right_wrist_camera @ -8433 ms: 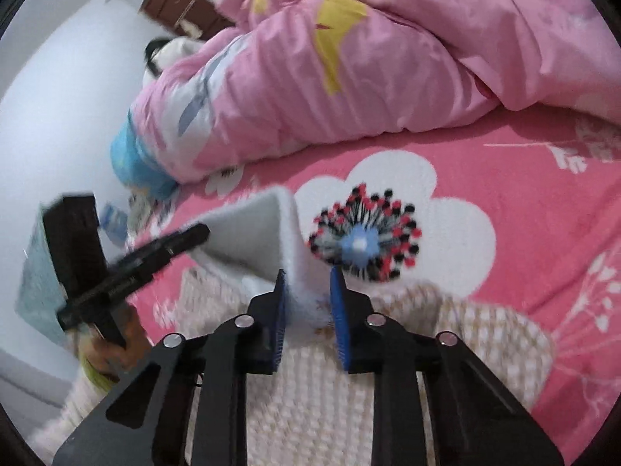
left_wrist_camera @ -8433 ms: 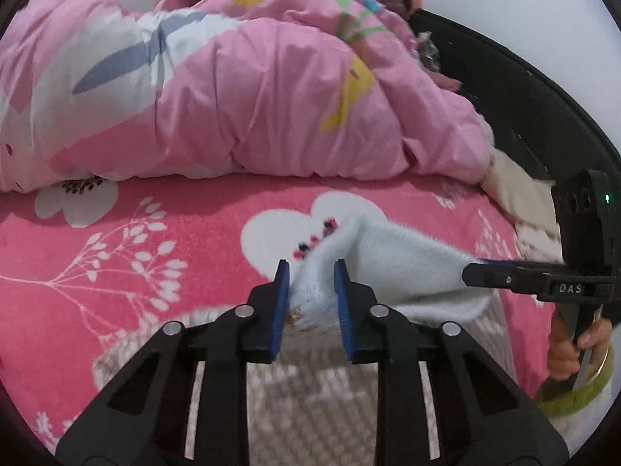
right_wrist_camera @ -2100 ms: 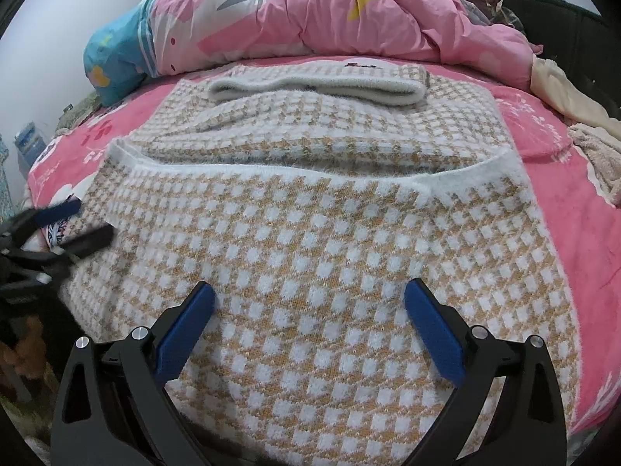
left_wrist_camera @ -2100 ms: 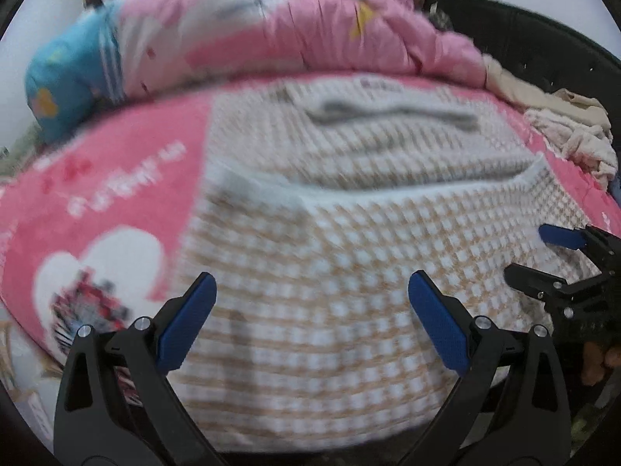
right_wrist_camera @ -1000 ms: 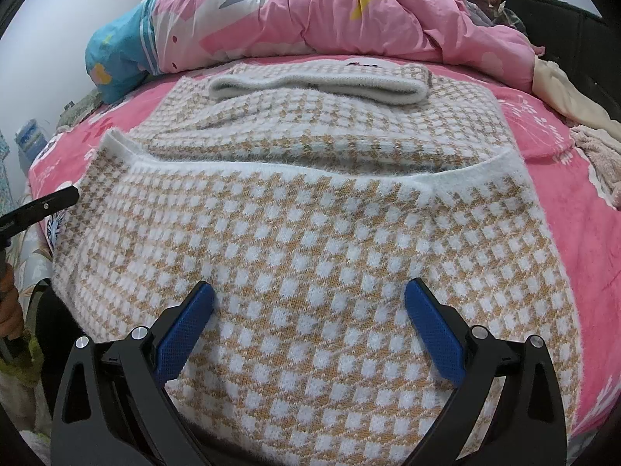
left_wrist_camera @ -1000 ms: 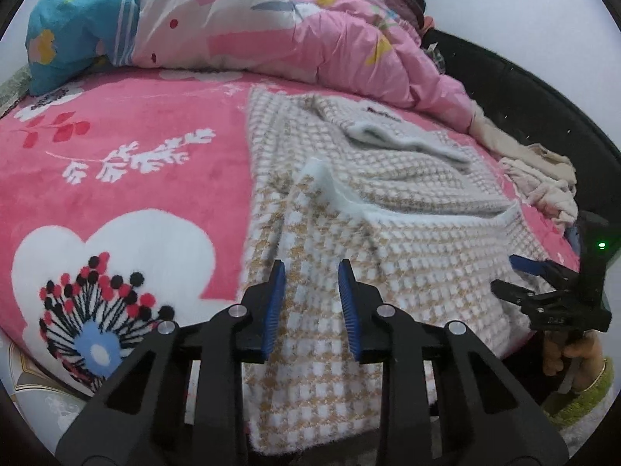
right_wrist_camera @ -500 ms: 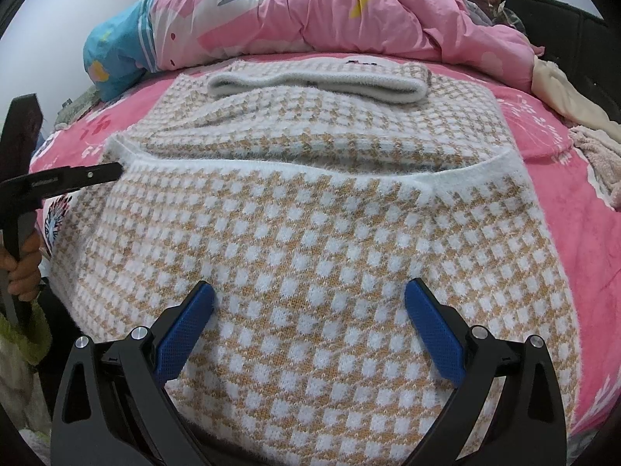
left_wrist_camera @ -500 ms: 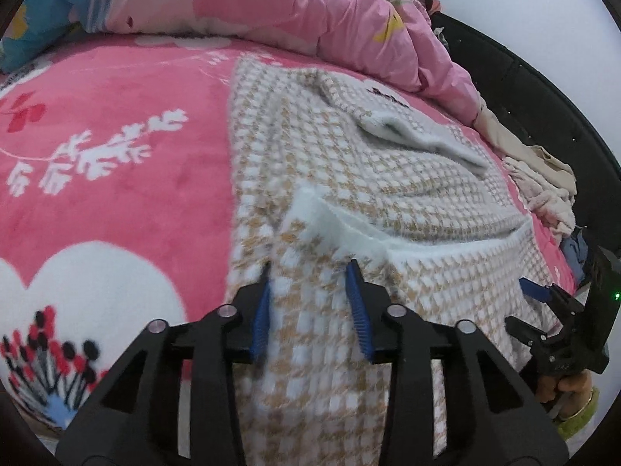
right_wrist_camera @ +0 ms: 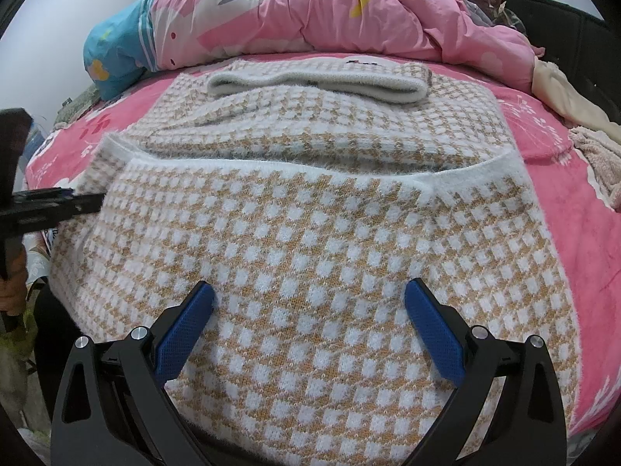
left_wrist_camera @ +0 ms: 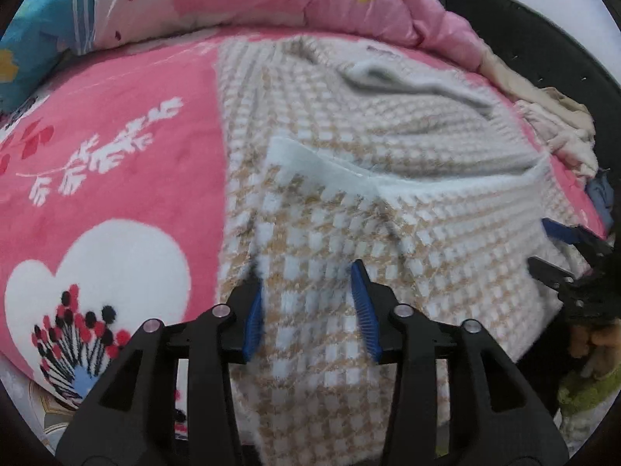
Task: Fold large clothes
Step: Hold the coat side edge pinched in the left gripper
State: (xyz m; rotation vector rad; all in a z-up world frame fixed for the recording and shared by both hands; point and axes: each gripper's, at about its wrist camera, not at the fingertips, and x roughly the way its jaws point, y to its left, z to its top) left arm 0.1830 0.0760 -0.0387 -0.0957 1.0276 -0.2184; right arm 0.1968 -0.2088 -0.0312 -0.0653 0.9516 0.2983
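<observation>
A tan-and-white checked knit sweater lies flat on the pink bed, its lower part folded up, with a white hem band across the middle and a rolled collar at the far end. It also shows in the left wrist view. My left gripper is partly open, its blue pads astride the sweater's left edge; it shows at the left of the right wrist view. My right gripper is wide open and empty over the near part; it shows at the right of the left wrist view.
The pink flowered bedsheet lies to the left. A bunched pink duvet and a blue pillow lie at the far end. Beige clothes are heaped at the right, beside the black bed frame.
My left gripper has opened wider and pulled back a little along the sweater's left edge; its view is blurred by motion. My right gripper has stayed open and still.
</observation>
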